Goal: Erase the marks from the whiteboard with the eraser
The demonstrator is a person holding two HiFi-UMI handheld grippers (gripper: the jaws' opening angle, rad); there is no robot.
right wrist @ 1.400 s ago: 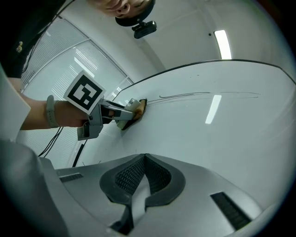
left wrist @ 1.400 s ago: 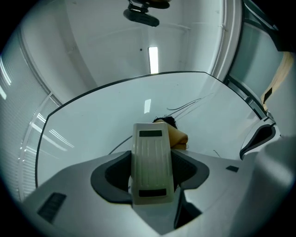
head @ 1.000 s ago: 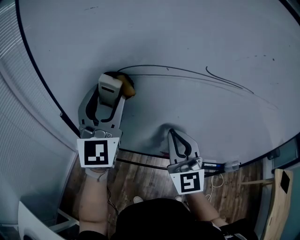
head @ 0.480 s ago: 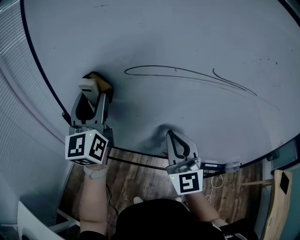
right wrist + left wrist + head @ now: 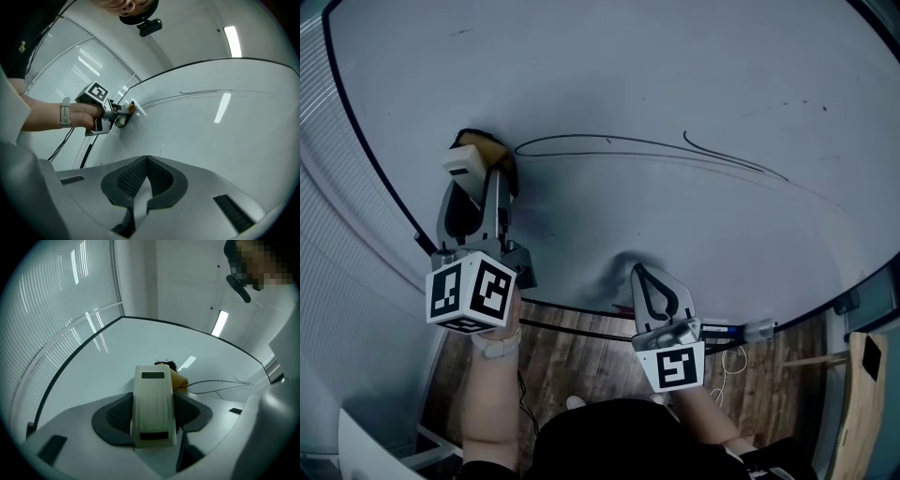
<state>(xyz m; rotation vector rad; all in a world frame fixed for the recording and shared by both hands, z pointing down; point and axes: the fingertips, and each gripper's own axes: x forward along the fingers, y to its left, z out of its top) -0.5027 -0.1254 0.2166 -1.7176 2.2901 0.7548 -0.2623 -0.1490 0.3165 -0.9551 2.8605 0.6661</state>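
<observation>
My left claw [image 5: 484,186] pinches the whiteboard eraser [image 5: 467,161], its cream body wedged between my two dark pads [image 5: 115,416]. It sits in the upper left of the head view, tan face pressed to the whiteboard [image 5: 694,66]. The eraser is just beside the left end of the black marks [image 5: 656,147]. These are thin looping lines that run from there toward the right of the frame, well above the board's lower edge.

My right claw [image 5: 643,274] is pressed together with nothing in it. It is low in the middle of the frame, pointing at the bare lower part of the board, well apart from the marks. I cannot tell whether its tip touches the surface. A pale band [image 5: 495,345] wraps my left wrist, above the wooden floor [image 5: 581,352].
</observation>
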